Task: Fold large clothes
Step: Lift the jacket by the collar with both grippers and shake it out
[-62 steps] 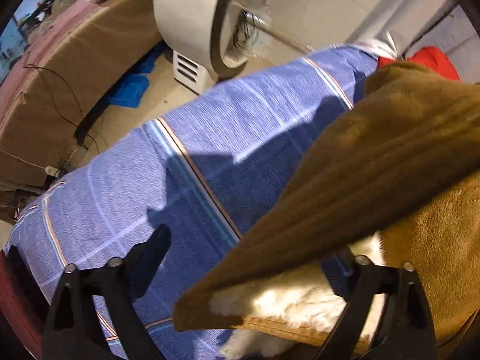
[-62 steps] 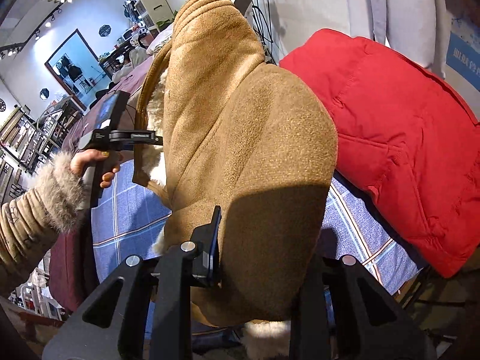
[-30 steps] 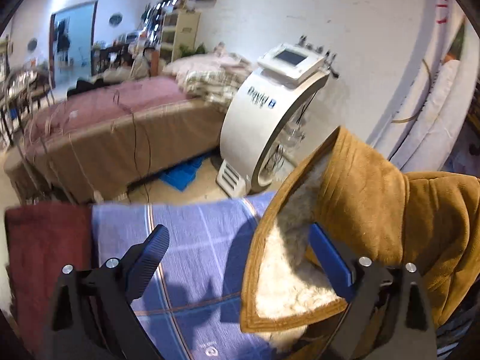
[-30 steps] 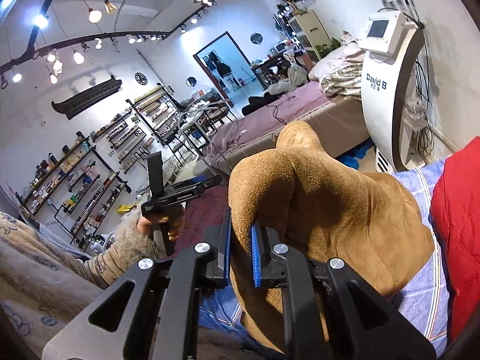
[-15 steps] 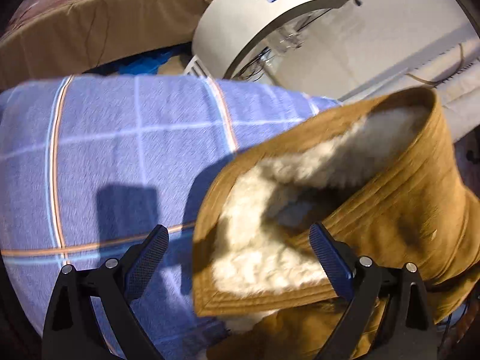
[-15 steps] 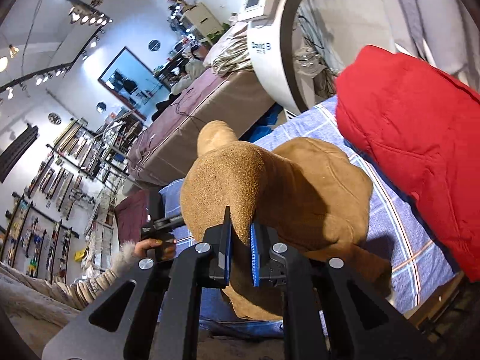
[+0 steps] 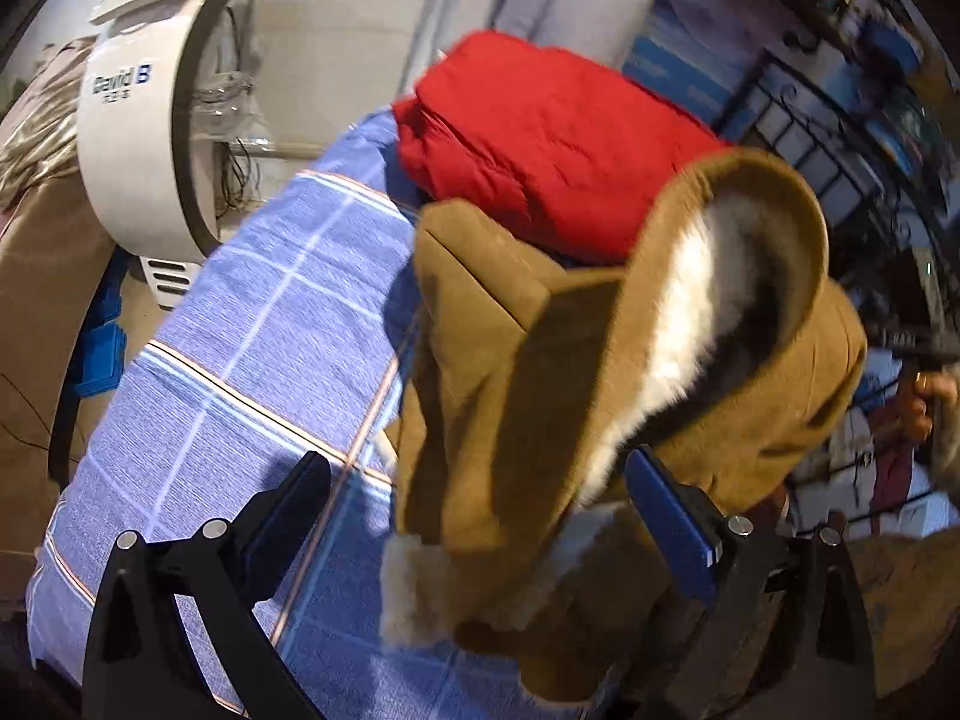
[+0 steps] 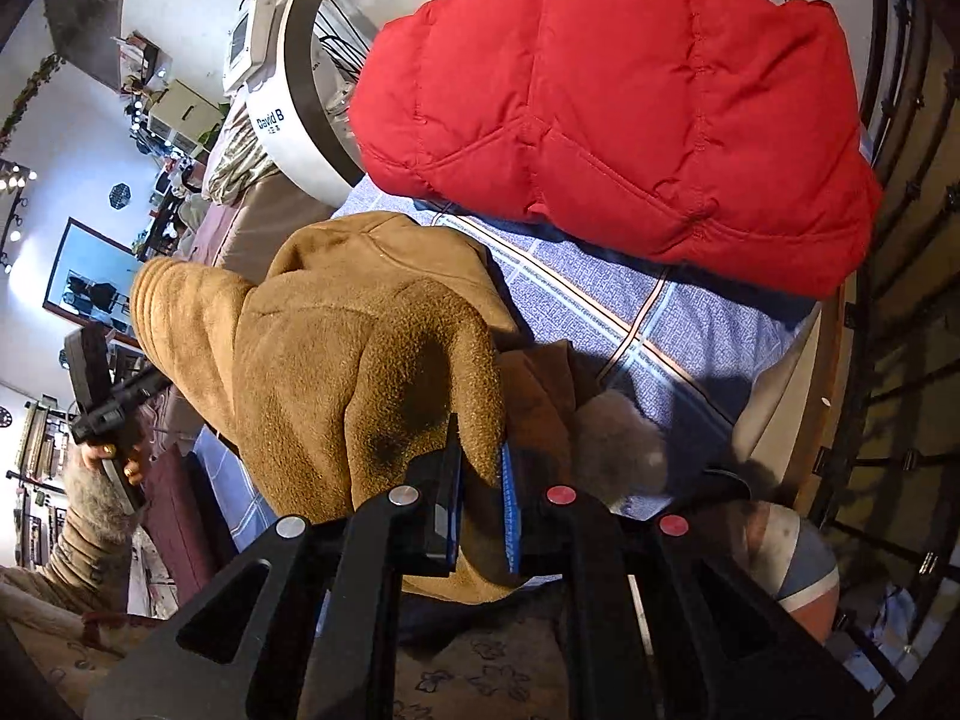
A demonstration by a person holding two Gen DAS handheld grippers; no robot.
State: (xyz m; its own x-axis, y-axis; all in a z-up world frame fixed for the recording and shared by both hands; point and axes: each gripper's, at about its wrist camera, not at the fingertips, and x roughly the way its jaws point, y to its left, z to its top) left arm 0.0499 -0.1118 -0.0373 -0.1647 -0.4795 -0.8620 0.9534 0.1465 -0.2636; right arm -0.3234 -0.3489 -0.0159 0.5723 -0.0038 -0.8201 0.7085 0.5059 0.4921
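Observation:
A brown suede coat with cream fleece lining hangs bunched over a bed covered by a blue plaid sheet. My left gripper stands open and wide; the coat's hem and fleece edge hang between its fingers, close to the blue pad of the right finger, with no pad pressing on them. In the right wrist view my right gripper is shut on a fold of the brown coat, which droops down to the sheet. A hand at the left holds the other gripper.
A folded red puffer jacket lies at the far end of the bed, just beyond the coat. A white curved machine stands past the bed's left side. Dark metal railing runs along the right.
Both grippers have dropped and rolled, and the coat has come down with them toward the sheet. The red jacket has come into the left wrist view. The right jaws keep their hold.

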